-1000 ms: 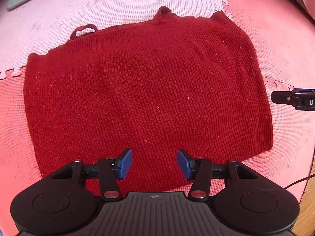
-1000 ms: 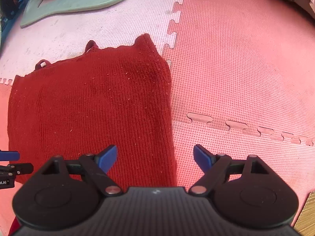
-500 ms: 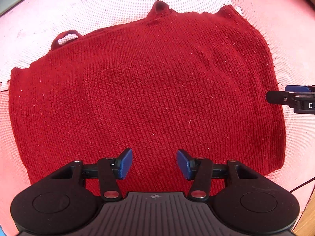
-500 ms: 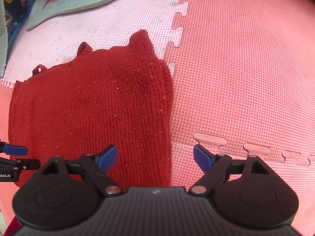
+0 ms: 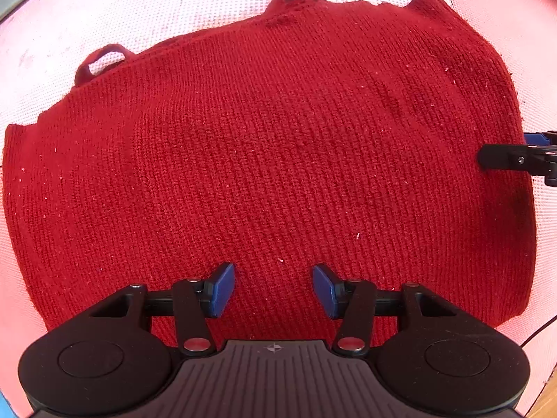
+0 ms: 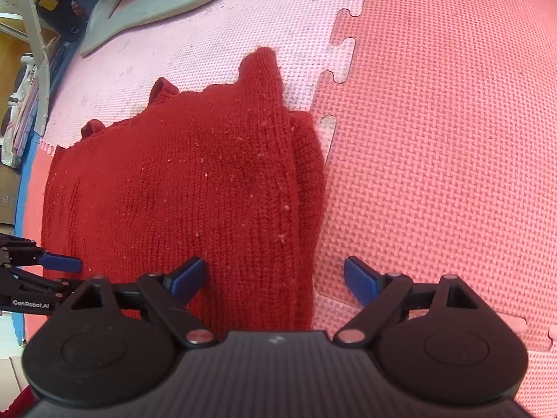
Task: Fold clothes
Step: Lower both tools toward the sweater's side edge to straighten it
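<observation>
Fingers [image 5: 222,289] of the left gripper [image 5: 273,289] stand half spread and empty above the near hem of a red knitted garment [image 5: 271,160], which lies flat, already folded into a rough rectangle, on the foam floor mat [image 5: 174,7]; the right gripper [image 5: 515,156] edges in beside the cloth's right side. From the right wrist, wide-spread empty fingers [image 6: 362,280] straddle the garment's stacked side edge [image 6: 306,209], showing doubled layers the other view hides. Judging by this, at least one more fold appears to remain.
</observation>
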Demonstrator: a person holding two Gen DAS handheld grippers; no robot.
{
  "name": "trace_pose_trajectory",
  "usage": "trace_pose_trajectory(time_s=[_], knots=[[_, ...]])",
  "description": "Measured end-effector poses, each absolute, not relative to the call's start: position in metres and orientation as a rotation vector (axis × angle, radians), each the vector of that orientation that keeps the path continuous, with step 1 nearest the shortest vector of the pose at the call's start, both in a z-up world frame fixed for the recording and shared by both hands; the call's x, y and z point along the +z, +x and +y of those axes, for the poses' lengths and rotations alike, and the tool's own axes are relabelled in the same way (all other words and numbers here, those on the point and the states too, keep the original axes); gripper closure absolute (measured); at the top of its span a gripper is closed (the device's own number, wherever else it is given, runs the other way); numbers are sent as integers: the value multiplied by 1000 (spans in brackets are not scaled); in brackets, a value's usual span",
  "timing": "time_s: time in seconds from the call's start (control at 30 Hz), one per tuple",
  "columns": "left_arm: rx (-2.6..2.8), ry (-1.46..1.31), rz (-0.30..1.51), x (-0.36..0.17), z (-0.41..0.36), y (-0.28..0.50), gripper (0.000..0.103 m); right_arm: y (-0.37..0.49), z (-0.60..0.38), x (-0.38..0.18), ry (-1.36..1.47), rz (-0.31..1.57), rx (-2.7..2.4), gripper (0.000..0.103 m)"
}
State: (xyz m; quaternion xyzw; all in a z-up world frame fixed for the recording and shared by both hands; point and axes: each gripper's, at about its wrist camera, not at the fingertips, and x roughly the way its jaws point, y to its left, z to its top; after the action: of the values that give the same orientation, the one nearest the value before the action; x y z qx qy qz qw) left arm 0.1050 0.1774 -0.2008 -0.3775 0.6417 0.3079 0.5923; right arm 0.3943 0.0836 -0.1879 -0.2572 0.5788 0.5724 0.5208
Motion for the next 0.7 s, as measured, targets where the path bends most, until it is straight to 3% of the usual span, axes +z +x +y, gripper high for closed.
trace_pose_trajectory(time_s=[0.43, 0.6, 0.63, 0.67, 0.7], knots=[[719, -903, 1481, -204, 182, 105, 42, 382, 96, -191, -636, 1387, 1381, 16], [742, -957, 1435, -201, 188, 101, 42, 378, 95, -191, -618, 1369, 1352, 21], [746, -966, 1426, -200, 189, 100, 42, 378, 94, -190, -614, 1371, 1355, 31], [750, -974, 1420, -201, 190, 98, 42, 378, 95, -190, -603, 1387, 1359, 48], [752, -982, 1416, -201, 191, 97, 42, 378, 95, -192, -586, 1409, 1355, 48]])
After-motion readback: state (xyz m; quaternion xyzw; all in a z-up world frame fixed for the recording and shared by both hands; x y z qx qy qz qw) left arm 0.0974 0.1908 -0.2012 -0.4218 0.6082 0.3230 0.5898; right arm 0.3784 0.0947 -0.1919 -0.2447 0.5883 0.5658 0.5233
